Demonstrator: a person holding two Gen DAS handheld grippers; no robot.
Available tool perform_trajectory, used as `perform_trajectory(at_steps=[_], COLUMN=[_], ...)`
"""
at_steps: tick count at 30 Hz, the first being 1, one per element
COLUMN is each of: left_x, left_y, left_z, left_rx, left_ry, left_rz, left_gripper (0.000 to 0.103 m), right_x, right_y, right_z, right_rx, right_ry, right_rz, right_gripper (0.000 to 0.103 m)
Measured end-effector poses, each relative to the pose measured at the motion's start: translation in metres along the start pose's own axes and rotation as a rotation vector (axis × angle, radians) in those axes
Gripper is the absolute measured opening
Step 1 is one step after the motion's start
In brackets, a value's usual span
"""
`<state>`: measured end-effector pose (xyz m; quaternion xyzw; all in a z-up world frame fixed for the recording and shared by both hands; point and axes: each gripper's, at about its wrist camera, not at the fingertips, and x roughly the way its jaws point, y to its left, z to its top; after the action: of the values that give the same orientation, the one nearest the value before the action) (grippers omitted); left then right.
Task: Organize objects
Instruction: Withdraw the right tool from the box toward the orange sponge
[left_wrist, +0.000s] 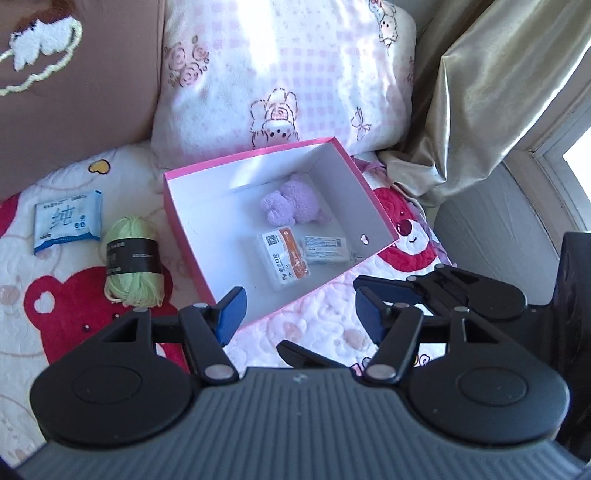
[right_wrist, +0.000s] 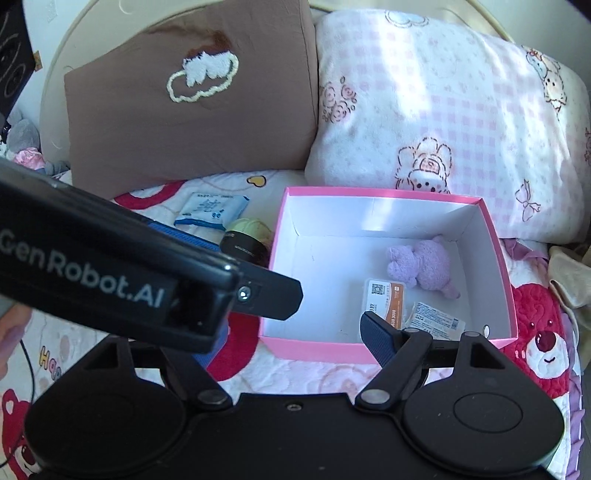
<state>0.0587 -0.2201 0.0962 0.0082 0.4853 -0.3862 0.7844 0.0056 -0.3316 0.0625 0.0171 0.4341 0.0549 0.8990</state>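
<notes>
Pink-rimmed cardboard box (left_wrist: 255, 162), white inside, sits open on the bed's quilted cover with red bear print (left_wrist: 59, 306). Already in it: a lilac plush toy (left_wrist: 291, 201), an orange-and-white labelled packet (left_wrist: 286, 260) and a small white labelled packet (left_wrist: 325, 249). Not yet in: a pale green yarn skein with a black band (left_wrist: 133, 258) and a blue-and-white tissue pack (left_wrist: 68, 219), both on the cover just left of the box, the skein nearer to it.

Left tool (left_wrist: 299, 314): pads spread, nothing between them, poised over the near corner of the box. Right tool (right_wrist: 295, 332): its right pad is visible over the box's near wall; its left pad is hidden behind the left tool's body, which crosses the right wrist view. Jaws read as spread, nothing held.

Risks, as judged: the two tools sit very close together, so a reach toward the skein could knock one against the other. The soft cover gives underfoot; pressing down on the box rim may tip or slide it. The skein is squashy and could roll away or shed a loop if pinched off-centre.

Surroundings: a brown cushion with a white embroidered cloud (right_wrist: 192, 96) and a pink checked pillow (right_wrist: 443, 110) lean behind the box; a gold curtain (left_wrist: 491, 92) hangs at the right, by a bright window.
</notes>
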Motion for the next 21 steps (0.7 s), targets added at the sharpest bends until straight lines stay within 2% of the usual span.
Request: perform_trajectory(at_steps=[4, 8, 14, 18, 21], left_x=[-0.018, -0.028, -0.046, -0.052, -0.052], left_y=[0.006, 0.008, 0.025, 0.040, 0.055], left_z=[-0.014, -0.033, -0.055, -0.070, -0.081], left_rx=[0.020, 0.091, 0.092, 0.055, 0.019], left_ry=[-0.028, -0.055, -0.067, -0.073, -0.058], left_rz=[-0.010, 0.073, 0.093, 0.118, 0.140], left_gripper=[0.068, 0.071, 0.073, 0.080, 0.080], right_x=[-0.014, -0.023, -0.024, -0.021, -0.013], right_y=[0.017, 0.032, 0.057, 0.072, 0.082], right_z=[-0.005, -0.009, -0.020, -0.025, -0.028], right_rx=[-0.029, -0.028, -0.056, -0.052, -0.052], right_ry=[-0.017, -0.027, -0.016, -0.022, -0.011], right_rz=[-0.014, -0.013, -0.007, 0.018, 0.034], right_gripper=[0.082, 0.082, 0.083, 0.083, 0.086])
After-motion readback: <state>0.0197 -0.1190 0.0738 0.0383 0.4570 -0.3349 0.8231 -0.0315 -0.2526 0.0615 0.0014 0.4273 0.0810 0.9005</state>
